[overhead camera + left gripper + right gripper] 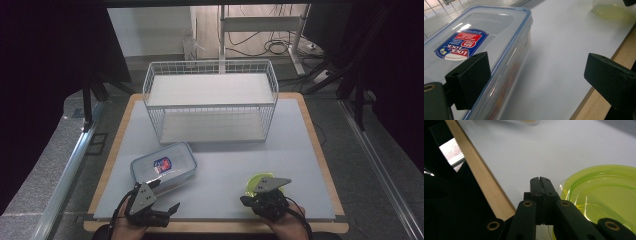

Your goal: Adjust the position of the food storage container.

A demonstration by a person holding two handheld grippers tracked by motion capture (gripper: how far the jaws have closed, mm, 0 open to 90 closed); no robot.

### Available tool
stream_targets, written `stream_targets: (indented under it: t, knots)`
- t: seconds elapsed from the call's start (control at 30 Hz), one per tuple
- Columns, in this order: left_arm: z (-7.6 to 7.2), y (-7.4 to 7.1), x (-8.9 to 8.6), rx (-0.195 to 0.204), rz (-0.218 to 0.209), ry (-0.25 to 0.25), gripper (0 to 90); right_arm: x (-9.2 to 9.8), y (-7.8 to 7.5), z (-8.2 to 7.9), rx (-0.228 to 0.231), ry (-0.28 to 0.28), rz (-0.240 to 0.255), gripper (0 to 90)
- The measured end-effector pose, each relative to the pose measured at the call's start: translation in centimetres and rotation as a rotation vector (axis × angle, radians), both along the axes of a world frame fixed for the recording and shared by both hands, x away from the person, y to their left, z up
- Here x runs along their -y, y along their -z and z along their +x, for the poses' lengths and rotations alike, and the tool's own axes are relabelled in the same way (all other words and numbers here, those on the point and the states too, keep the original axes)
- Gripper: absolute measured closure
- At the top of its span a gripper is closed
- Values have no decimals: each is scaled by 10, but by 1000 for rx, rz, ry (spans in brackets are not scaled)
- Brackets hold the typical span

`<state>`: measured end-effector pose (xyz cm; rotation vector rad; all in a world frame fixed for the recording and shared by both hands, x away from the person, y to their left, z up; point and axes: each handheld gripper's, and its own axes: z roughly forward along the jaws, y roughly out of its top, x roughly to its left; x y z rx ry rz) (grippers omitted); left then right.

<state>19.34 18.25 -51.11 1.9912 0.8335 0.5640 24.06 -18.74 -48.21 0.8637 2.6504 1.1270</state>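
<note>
A clear rectangular lidded box (162, 167) with a blue-and-red label lies at the front left of the white mat. My left gripper (164, 196) sits just in front of it and is open. In the left gripper view the box (474, 37) lies under one jaw, and the left gripper (536, 72) has its other jaw over the wooden edge. A round yellow-green tub (257, 181) stands at the front right. My right gripper (245, 201) is shut right beside it, pointing left along the table's front. In the right gripper view the right gripper (540, 180) shows its jaws pressed together next to the tub (604, 192).
A white two-tier wire rack (210, 100) stands at the back of the mat (240, 160), both shelves bare. The table's wooden edge (215, 226) runs close under both hands. Dark stands and cables lie beyond the table.
</note>
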Motion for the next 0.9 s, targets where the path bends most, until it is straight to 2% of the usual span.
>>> stream_targets:
  t: [0.47,0.73,0.9]
  knots:
    - [0,-1,0,2,2,2,71,45,-1,29,2,133,10,900]
    - [0,-1,0,0,-10,3,71,61,-1,42,8,178,17,900]
    - [0,0,1,-3,-7,2,71,74,-2,53,14,226,21,900]
